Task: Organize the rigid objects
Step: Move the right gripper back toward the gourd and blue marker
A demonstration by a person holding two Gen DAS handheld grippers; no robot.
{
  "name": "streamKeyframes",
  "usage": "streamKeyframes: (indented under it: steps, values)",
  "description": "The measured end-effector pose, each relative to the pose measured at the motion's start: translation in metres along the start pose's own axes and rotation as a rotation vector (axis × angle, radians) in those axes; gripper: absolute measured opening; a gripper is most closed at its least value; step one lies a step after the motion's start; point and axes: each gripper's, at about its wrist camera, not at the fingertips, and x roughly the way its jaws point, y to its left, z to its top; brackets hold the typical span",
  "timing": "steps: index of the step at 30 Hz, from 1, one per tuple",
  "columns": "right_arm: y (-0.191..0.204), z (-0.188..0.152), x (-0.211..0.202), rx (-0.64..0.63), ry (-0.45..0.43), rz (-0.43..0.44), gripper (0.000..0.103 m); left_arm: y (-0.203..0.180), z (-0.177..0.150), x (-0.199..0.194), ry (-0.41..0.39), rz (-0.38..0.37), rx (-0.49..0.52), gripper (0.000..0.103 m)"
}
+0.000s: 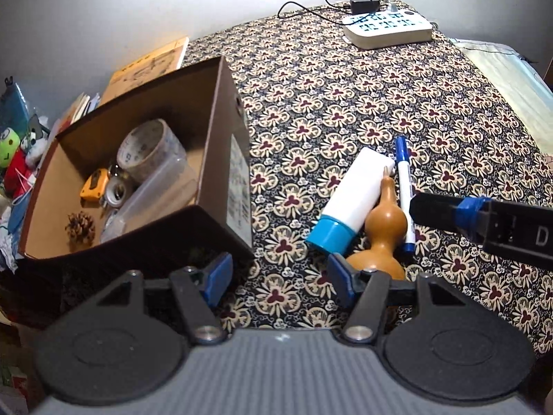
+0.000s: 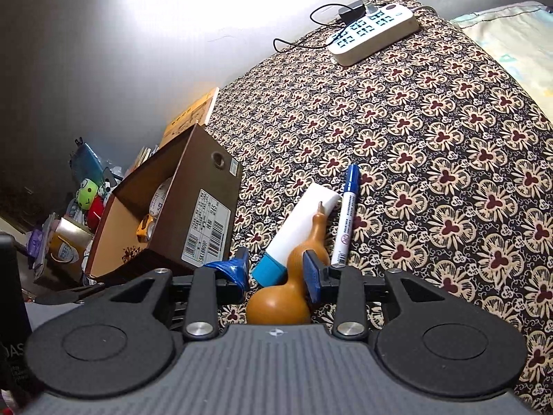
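Landmark = brown cardboard box point(image 1: 221, 159), open top, sitting at the left side of the patterned cloth point(image 1: 380, 103).

Left of box: clutter pile with a green frog plush point(image 1: 8, 148), too jumbled to itemise.

Inside box: tape roll point(image 1: 145, 148), yellow tape measure point(image 1: 94, 185), clear plastic case point(image 1: 155, 193), pine cone point(image 1: 80, 230).

Behind box: a tan book or flat carton point(image 1: 148, 65) leaning at the wall.

Right of box, all lying on the cloth and well apart from the box wall: white tube with blue cap point(image 1: 349, 197), tan gourd point(image 1: 383, 228) touching the tube's right side, blue marker point(image 1: 404, 193) just beside the gourd on its far side from the box.

Far right of box, at the back edge of the cloth: white power strip point(image 1: 387, 27) with a black adapter plugged in.

Left gripper point(image 1: 276, 280): jaws apart, nothing between them, over bare cloth between the box corner and the gourd; right pad just beside the gourd base.

Right gripper point(image 2: 276, 271): jaws straddle the gourd's waist and the tube cap. Right pad looks to be on the gourd, left pad clear of it, so not clamped.
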Motion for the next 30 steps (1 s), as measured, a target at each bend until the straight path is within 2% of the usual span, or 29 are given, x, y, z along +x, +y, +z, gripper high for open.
streamKeyframes:
  steps: [17, 30]
  values:
    - [-0.02, 0.0, 0.004, 0.045, 0.046, -0.02, 0.018, -0.013, -0.002, 0.017, 0.052, -0.006, 0.005, 0.062]
    - [-0.03, 0.0, 0.008, 0.082, 0.064, -0.032, 0.018, -0.009, -0.005, 0.02, 0.042, -0.029, -0.014, 0.063]
